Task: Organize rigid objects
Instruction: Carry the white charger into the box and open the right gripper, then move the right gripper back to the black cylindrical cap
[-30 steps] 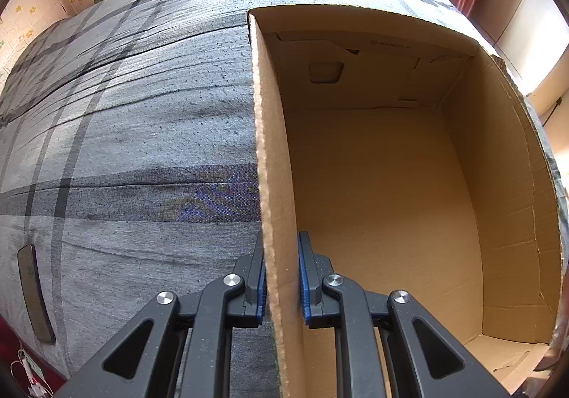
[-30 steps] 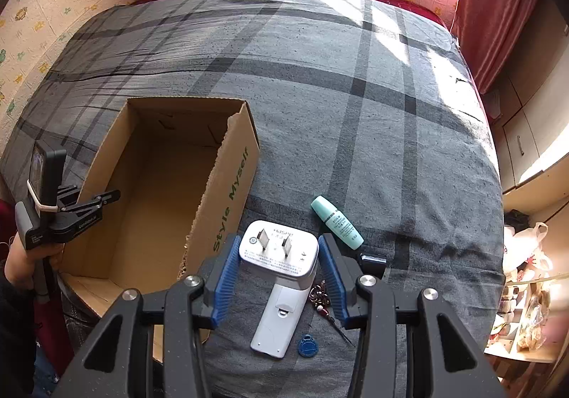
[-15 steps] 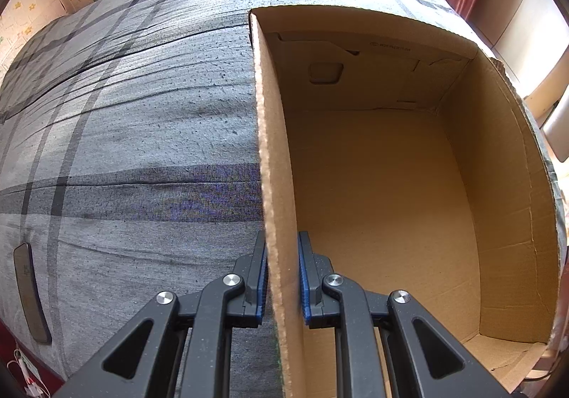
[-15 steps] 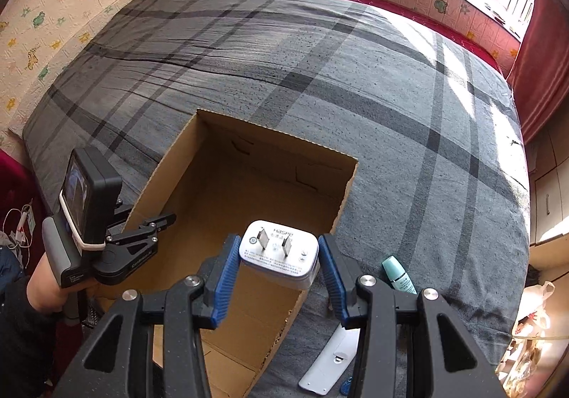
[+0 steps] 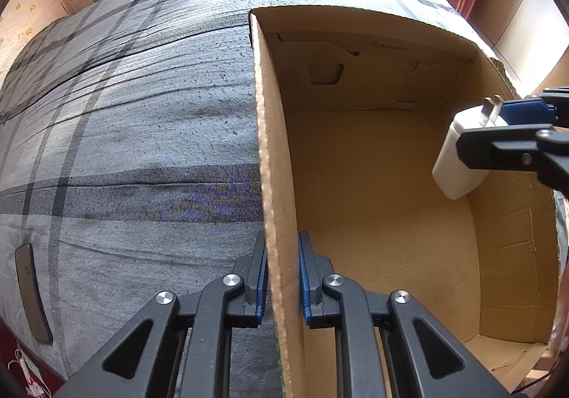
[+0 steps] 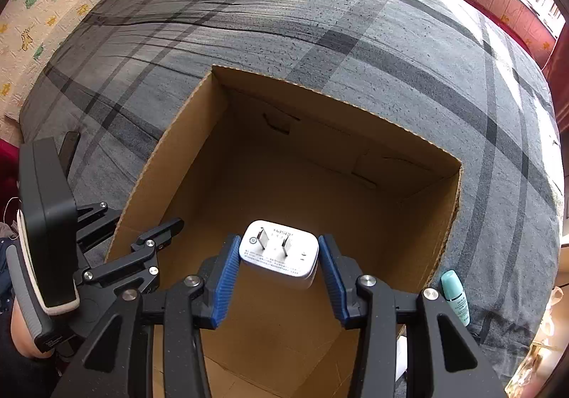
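Observation:
An open cardboard box (image 5: 512, 220) (image 6: 355, 120) lies on a grey plaid bed. My left gripper (image 5: 281, 256) is shut on the box's left wall, one pad outside and one inside. My right gripper (image 6: 279, 256) is shut on a white plug adapter (image 6: 279, 254) with two metal prongs facing the camera, held over the inside of the box. In the left wrist view the adapter (image 5: 457, 163) and the right gripper (image 5: 494, 129) hang over the box near its right wall. The left gripper (image 6: 167, 231) shows in the right wrist view on the box's left wall.
A small teal bottle (image 6: 455, 296) lies on the bedspread just right of the box. A dark flat object (image 5: 32, 291) rests at the bed's left edge. Grey plaid bedspread (image 6: 320, 25) stretches beyond the box. A hand (image 6: 25, 334) grips the left tool.
My right gripper has carried the adapter leftward from the bedspread to over the box and lower. It now appears in the left wrist view. The left gripper has stayed on the box wall.

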